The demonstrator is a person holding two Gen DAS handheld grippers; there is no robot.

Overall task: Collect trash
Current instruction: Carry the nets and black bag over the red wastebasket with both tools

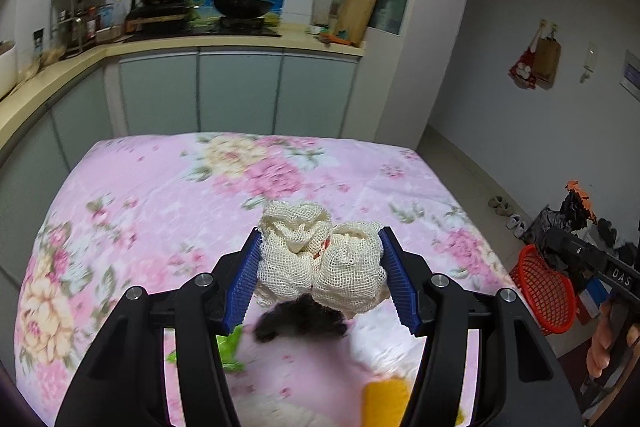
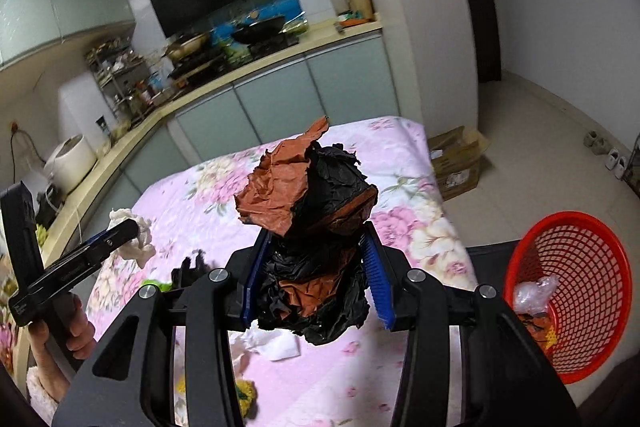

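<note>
Left gripper (image 1: 320,267) clamps cream mesh wad (image 1: 320,259); right gripper (image 2: 316,267) pinches black-orange paper (image 2: 312,211) (both lifted), we judge bound for red basket (image 2: 600,307), lower right.

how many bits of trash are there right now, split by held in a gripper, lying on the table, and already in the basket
Held in a gripper: 2, cream mesh wad in the left gripper, black and orange paper wad in the right gripper
Lying on the table: 4, black clump, green scrap, yellow piece, white tissue
In the red basket: 1 clear plastic wad, more beneath unclear
Total: 7
</note>
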